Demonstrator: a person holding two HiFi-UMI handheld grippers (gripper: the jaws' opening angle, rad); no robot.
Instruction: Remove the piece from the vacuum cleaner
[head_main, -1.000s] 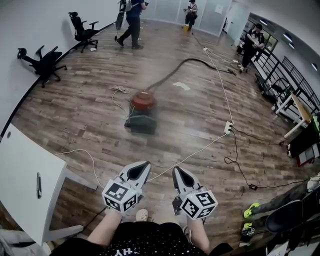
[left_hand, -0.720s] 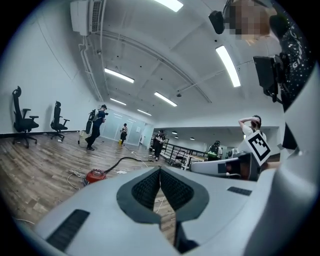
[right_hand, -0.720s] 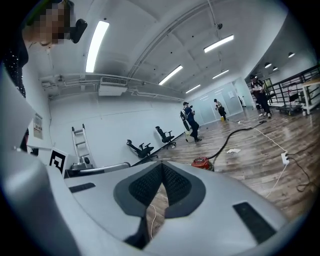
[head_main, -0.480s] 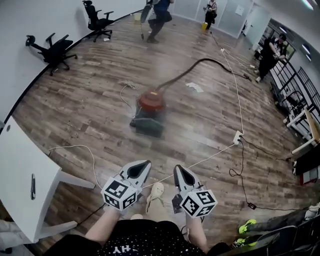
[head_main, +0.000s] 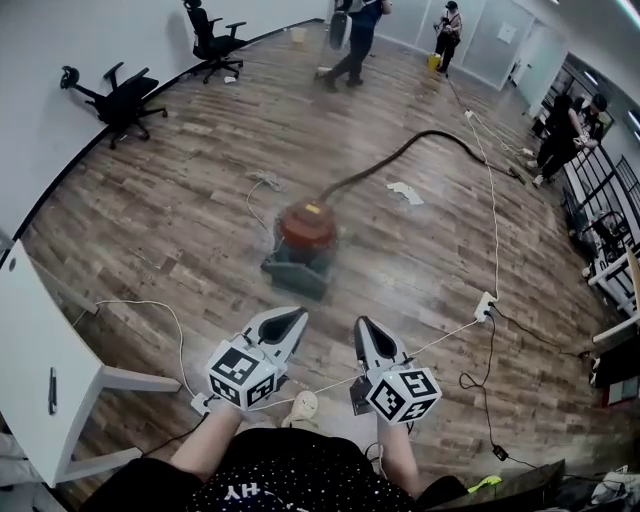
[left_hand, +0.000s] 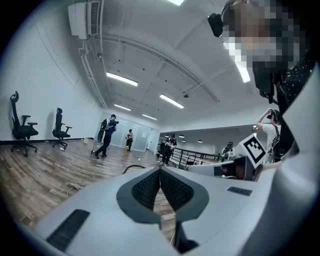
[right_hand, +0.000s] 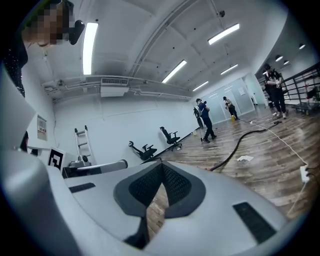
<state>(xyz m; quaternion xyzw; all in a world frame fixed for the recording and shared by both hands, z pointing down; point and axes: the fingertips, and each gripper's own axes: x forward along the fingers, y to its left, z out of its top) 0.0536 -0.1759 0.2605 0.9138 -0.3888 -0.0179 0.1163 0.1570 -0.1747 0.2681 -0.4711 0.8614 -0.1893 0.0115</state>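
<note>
The vacuum (head_main: 303, 235) sits well ahead of me, its hose (head_main: 400, 155) trailing away. I judge the vacuum heavy and the hose stiff but bendy, so I'd grip the hose where they join. The left gripper (head_main: 293, 318) and right gripper (head_main: 361, 327) are both closed, empty. Only the head view shows the vacuum; the right gripper view catches just hose.

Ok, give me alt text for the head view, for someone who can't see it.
A person holds two grey grippers with marker cubes, the left gripper and the right gripper, both shut and empty, pointed toward a red-topped canister vacuum cleaner standing apart from them on the brown wood-plank floor. A long black hose curves away from it.
</note>
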